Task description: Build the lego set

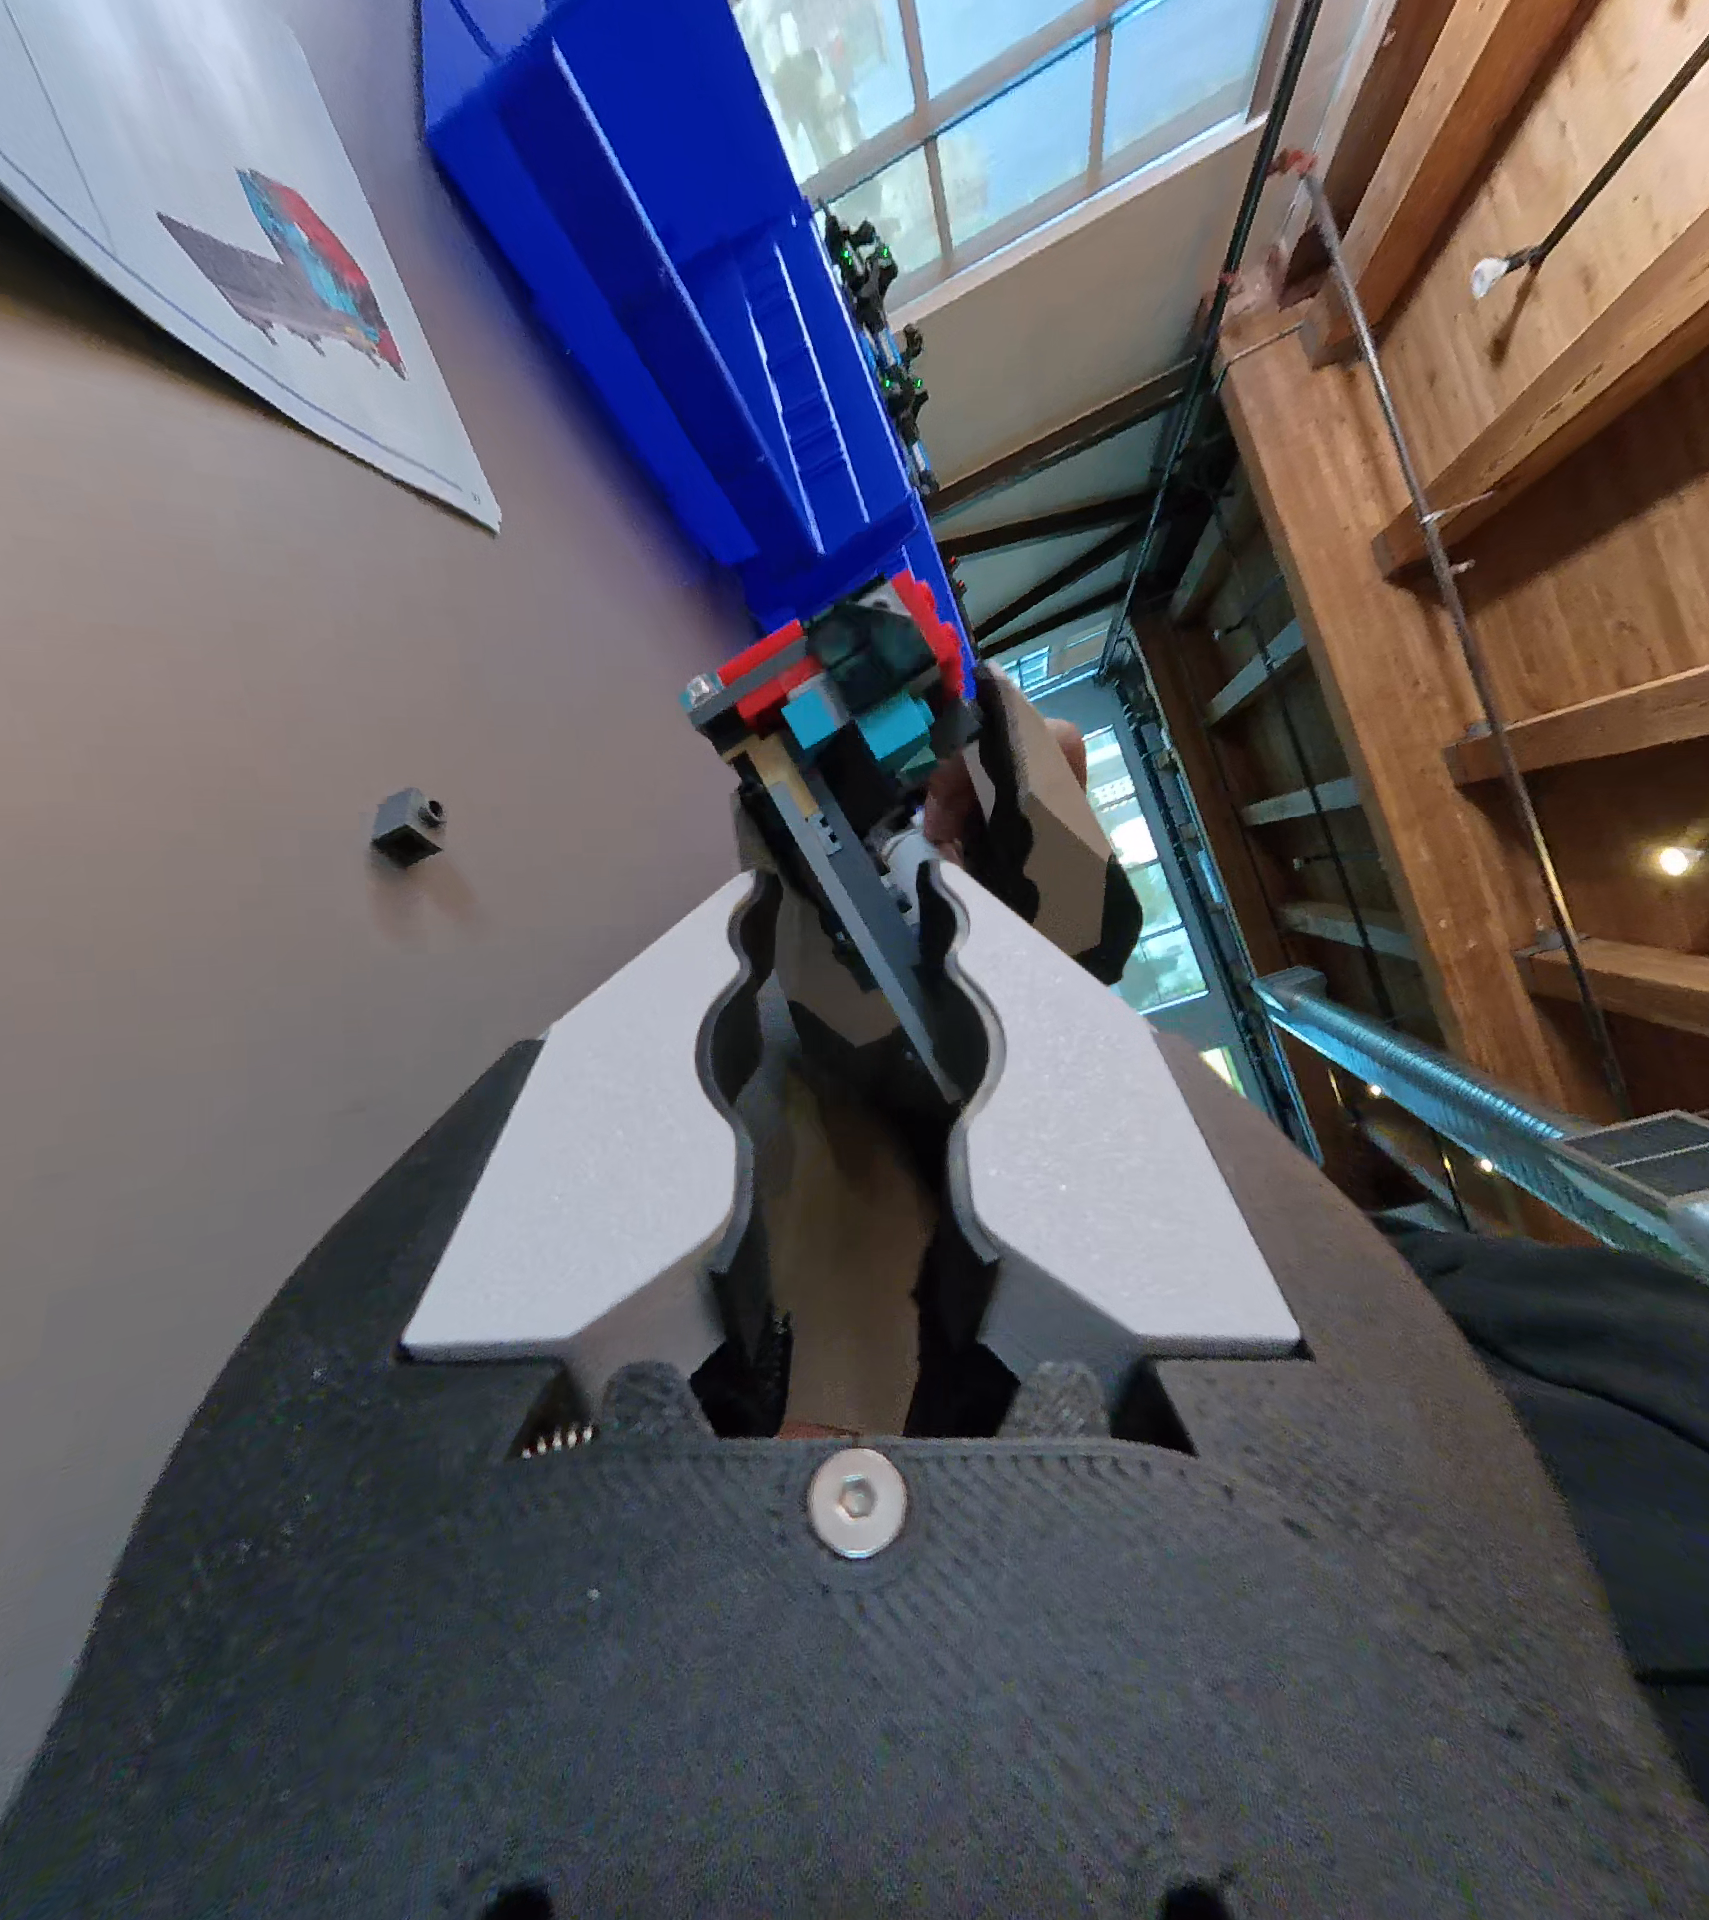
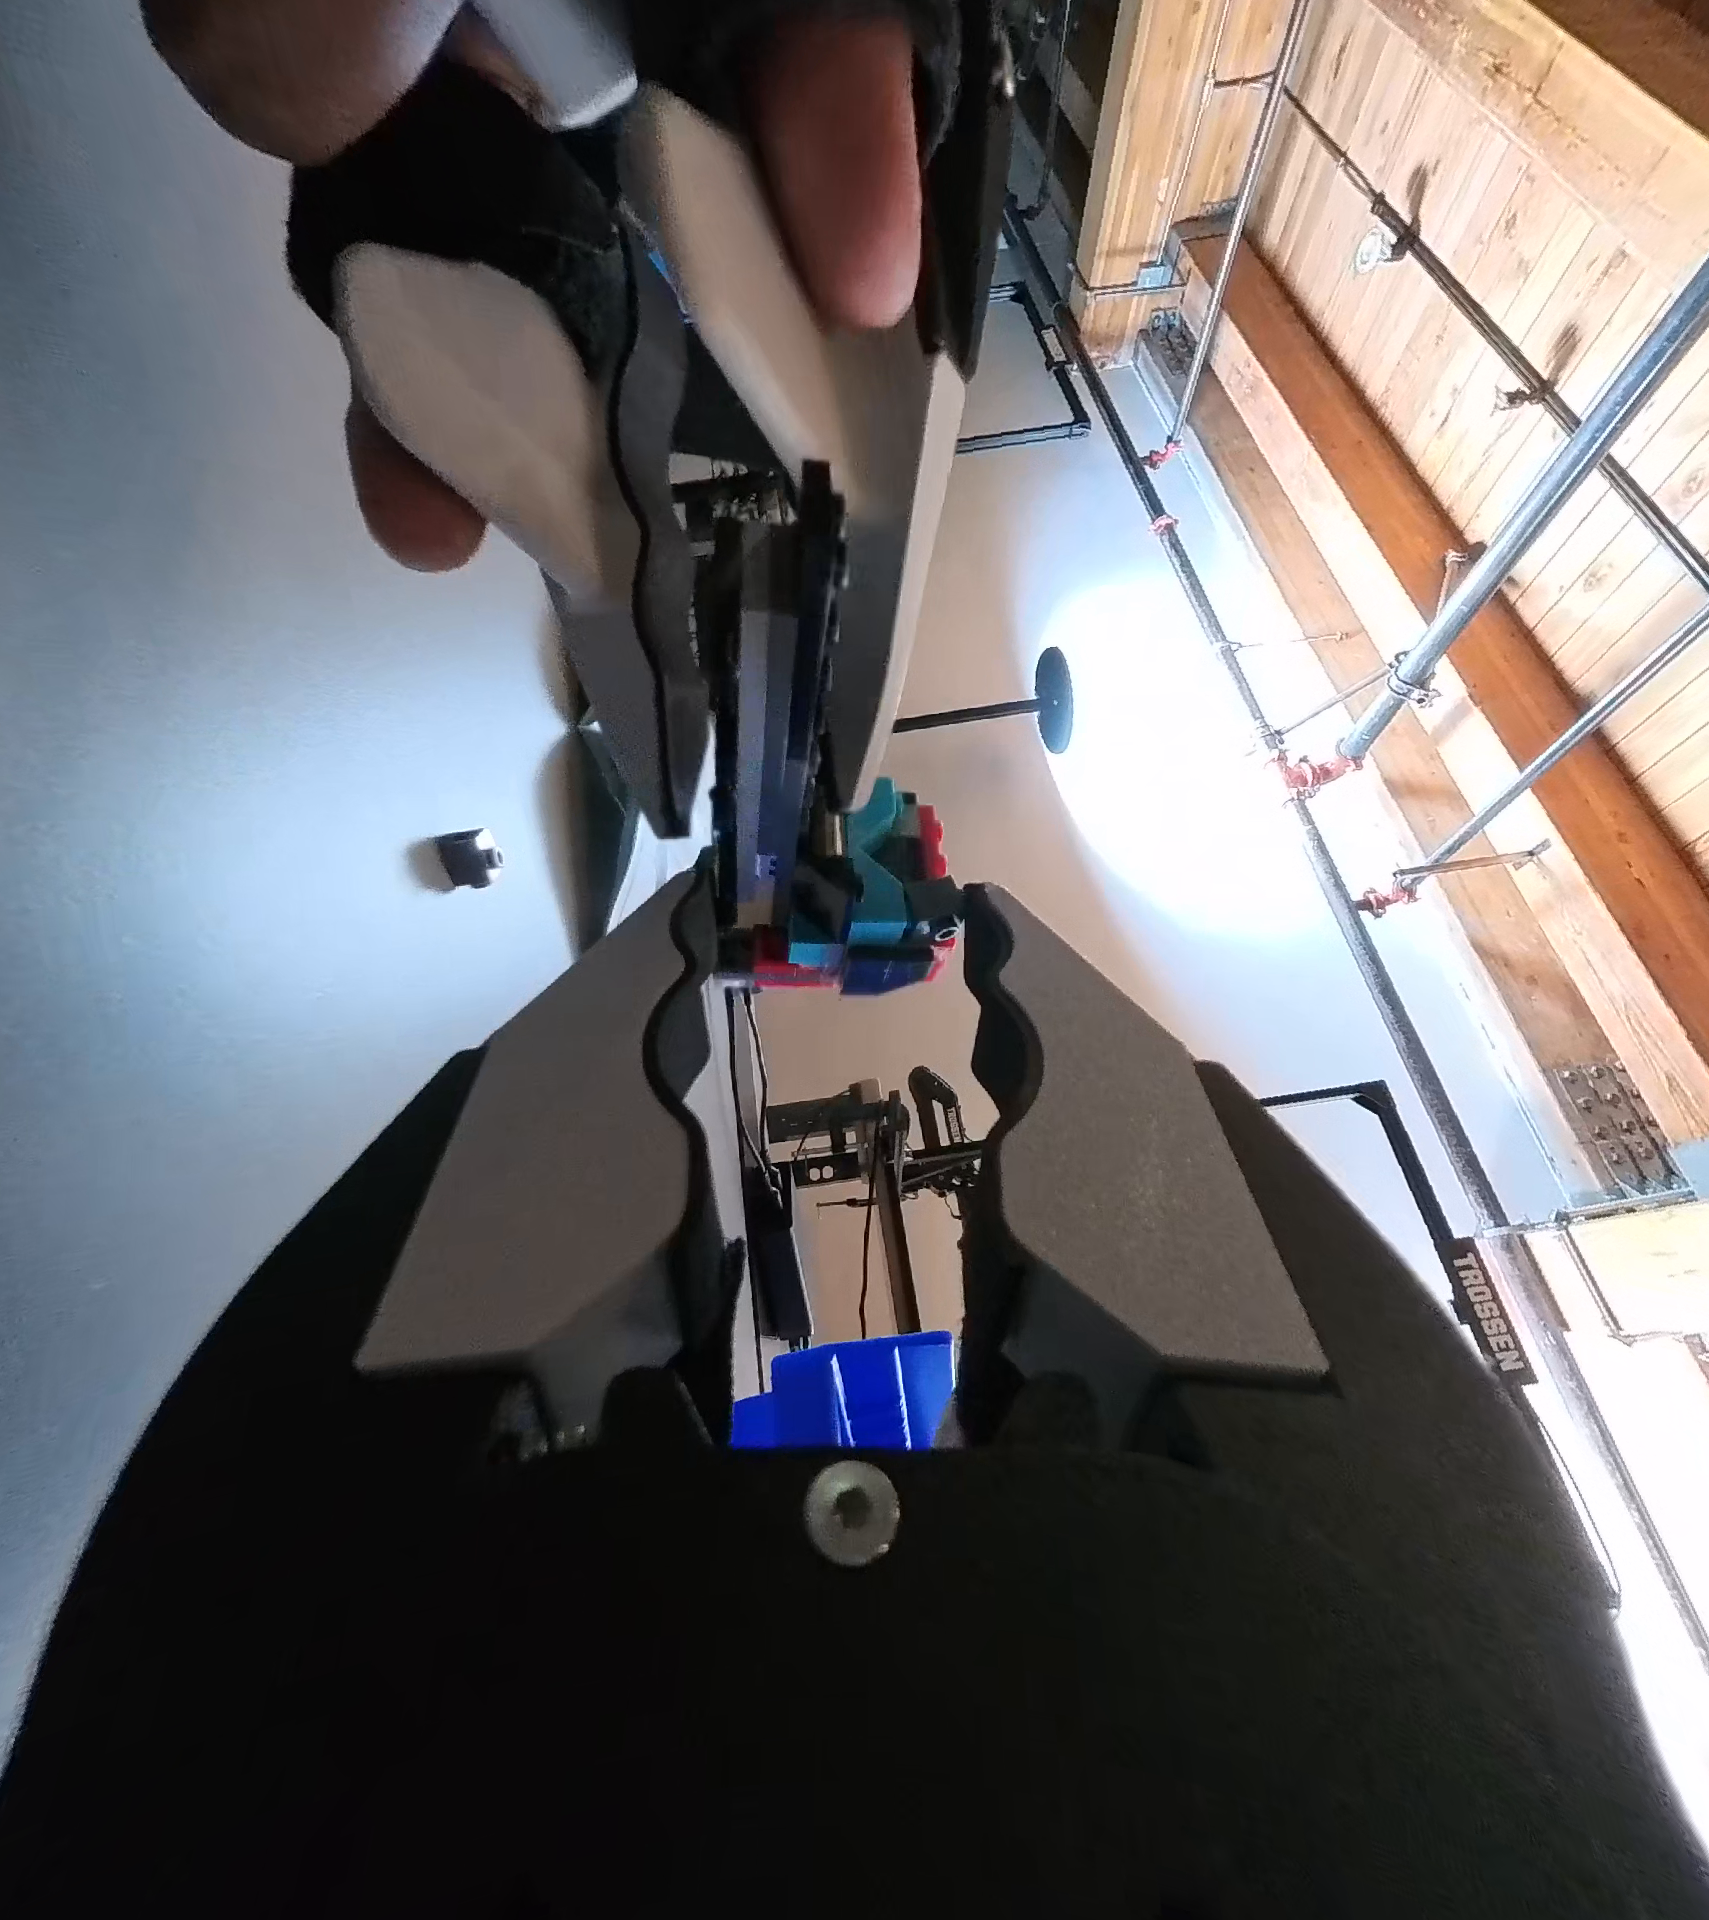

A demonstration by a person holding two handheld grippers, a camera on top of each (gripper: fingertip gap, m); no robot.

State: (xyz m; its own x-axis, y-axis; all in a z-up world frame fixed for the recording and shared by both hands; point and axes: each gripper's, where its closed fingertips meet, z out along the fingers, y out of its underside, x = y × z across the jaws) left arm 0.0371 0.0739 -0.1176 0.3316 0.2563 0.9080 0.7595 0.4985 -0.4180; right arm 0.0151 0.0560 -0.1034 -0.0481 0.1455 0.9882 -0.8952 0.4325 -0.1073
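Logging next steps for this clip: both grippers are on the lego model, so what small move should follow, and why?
Probably press the right gripper inward to seat the bricks. The left gripper clamps the model's grey plate edge, the right one brackets its red and teal end, and a loose dark brick lies on the table, so seating comes before fetching it.

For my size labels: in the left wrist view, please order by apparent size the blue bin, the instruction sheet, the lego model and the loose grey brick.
1. blue bin
2. instruction sheet, close to the bin, so unsure
3. lego model
4. loose grey brick
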